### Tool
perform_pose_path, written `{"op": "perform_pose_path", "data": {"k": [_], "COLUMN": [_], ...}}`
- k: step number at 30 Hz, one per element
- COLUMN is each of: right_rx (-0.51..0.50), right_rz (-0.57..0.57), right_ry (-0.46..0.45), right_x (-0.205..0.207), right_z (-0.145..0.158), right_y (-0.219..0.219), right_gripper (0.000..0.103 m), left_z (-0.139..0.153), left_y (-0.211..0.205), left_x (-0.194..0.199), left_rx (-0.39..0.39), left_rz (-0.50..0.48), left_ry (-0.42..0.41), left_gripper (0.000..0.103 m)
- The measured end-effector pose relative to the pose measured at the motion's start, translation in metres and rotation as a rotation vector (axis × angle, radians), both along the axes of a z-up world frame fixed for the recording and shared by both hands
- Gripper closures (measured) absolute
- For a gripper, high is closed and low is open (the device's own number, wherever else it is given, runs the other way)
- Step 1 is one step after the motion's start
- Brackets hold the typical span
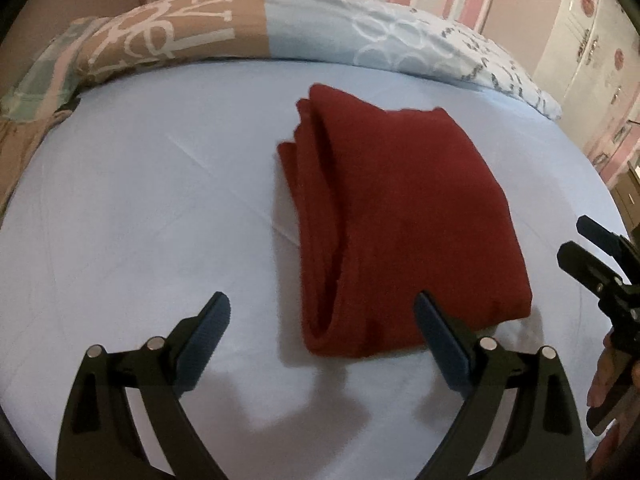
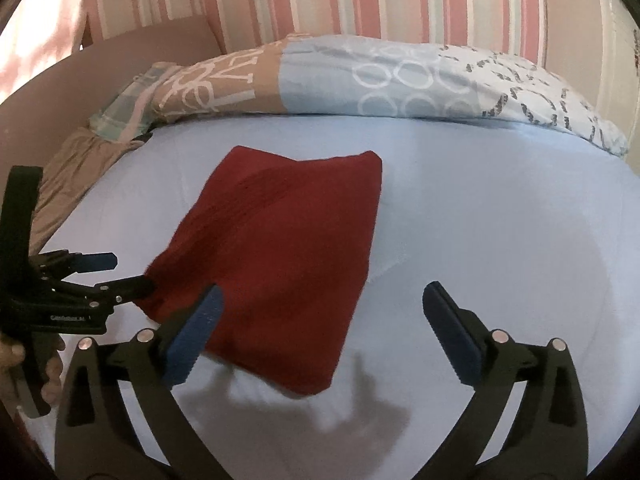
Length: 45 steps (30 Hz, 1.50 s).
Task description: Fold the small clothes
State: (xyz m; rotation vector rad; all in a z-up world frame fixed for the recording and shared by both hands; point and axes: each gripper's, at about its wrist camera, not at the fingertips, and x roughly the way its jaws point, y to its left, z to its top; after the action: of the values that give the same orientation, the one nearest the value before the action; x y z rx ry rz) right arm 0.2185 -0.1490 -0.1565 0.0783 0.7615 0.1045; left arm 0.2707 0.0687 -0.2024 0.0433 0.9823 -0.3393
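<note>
A: Where's your garment?

B: The red cloth (image 1: 400, 216) lies folded in a thick rectangle on the pale blue bed sheet (image 1: 140, 208), about mid-bed, with its stacked folded edges showing along its left side in your left wrist view. A patterned duvet (image 2: 320, 80) is bunched behind it, against the striped pink wall (image 2: 360, 0).

A: And your left gripper?

B: Your left gripper (image 1: 322, 326) has its jaws spread wide and holds nothing. It sits at the cloth's near end, the right finger's blue pad (image 1: 436, 340) overlapping the near edge; you can't tell whether it touches.

A: The right one?

B: Your right gripper (image 2: 320, 308) is also wide open and empty, above the cloth's near right corner. Its left finger overlaps the red fabric; the right finger is over bare sheet. Both grippers cast shadows on the sheet
</note>
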Motion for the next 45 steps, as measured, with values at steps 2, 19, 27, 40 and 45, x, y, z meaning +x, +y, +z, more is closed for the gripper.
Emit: {"op": "perform_pose_path", "data": {"k": [2,19,27,40,45], "right_rx": [-0.003,-0.002,-0.021,0.057,0.13], "right_rz": [-0.012,-0.048,-0.04,-0.029,-0.031], "right_ry": [0.014,0.03,0.033,0.102,0.166], "right_x": [0.001,0.011,0.013,0.048,0.072], "right_z": [-0.005,-0.02,-0.024,-0.03,-0.044], "right_y": [-0.004,-0.019,-0.021,-0.02,-0.02], "right_gripper": [0.003,0.003,0.003,0.003,0.003], "left_z": [-0.008,-0.045,-0.049,-0.051,-0.051], "left_y": [-0.004,-0.017,0.0,-0.035,-0.042], "left_x": [0.002,0.026,0.027,0.04,0.036], "left_rx": [-0.004,-0.163,-0.242,-0.063,0.004], "left_rz": [-0.012,-0.087,-0.045,-0.068,-0.073], "left_ry": [0.022,0.16,0.196,0.161,0.13], "left_gripper": [0.009,0.009,0.008,0.002,0.002]}}
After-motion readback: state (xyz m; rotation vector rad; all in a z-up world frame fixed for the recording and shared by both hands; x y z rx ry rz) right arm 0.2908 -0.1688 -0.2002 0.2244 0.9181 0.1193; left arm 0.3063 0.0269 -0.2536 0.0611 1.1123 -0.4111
